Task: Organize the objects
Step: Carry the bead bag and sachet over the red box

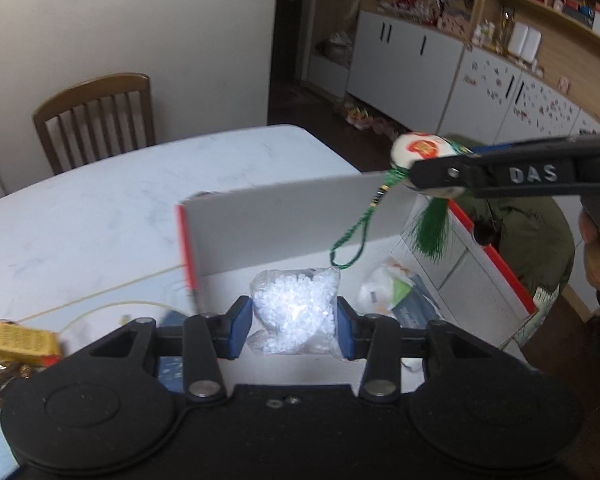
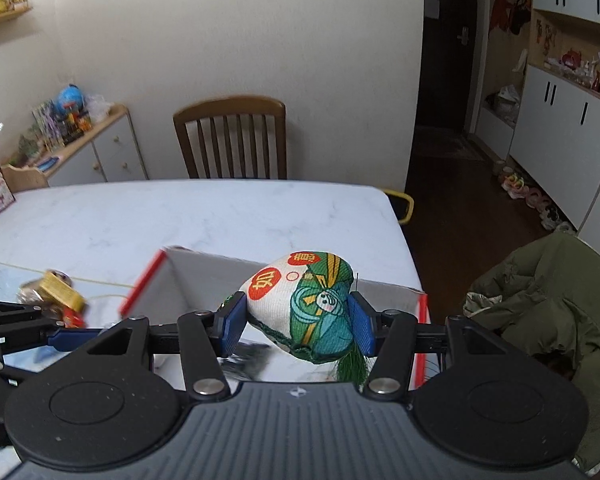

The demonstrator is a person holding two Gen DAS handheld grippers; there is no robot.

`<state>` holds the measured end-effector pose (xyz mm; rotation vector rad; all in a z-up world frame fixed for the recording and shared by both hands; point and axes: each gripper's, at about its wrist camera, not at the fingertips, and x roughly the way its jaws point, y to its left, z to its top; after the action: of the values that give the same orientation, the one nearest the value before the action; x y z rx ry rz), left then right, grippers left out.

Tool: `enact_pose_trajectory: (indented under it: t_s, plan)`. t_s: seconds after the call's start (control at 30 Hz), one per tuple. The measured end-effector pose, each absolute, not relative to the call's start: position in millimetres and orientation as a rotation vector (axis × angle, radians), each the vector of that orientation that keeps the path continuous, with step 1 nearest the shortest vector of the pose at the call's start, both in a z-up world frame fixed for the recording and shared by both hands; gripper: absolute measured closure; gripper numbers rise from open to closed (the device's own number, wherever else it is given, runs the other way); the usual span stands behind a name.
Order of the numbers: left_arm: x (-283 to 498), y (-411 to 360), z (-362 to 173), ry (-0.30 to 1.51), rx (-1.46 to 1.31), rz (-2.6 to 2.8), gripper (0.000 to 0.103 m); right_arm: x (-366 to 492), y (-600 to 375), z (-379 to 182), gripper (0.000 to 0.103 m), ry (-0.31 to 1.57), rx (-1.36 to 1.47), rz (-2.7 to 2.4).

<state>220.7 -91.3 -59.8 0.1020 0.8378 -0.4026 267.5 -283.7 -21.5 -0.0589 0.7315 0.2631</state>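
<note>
We find the left hand-held gripper [image 1: 295, 328] clamped on a bag of white granules [image 1: 294, 310] above the open box [image 1: 300, 216] on the table [image 1: 100, 208]. The right hand-held gripper [image 2: 298, 322] clasps a cloth sachet [image 2: 304, 304] over that box.

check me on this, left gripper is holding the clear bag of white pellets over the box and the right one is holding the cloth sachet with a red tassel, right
Nearly. The tassel is green, not red; both wrist views show it hanging under the cloth sachet in the right gripper. The rest stands: the left gripper holds the clear bag of white pellets over the box.
</note>
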Motion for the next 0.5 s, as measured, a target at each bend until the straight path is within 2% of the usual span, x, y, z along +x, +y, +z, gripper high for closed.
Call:
enact_pose_trajectory:
  t_s: [0.5]
  plan:
    - [268, -141, -121, 1.063, 0.133, -0.405, 0.061, 310, -284, -97, 0.049, 0.900, -0.167, 0.268]
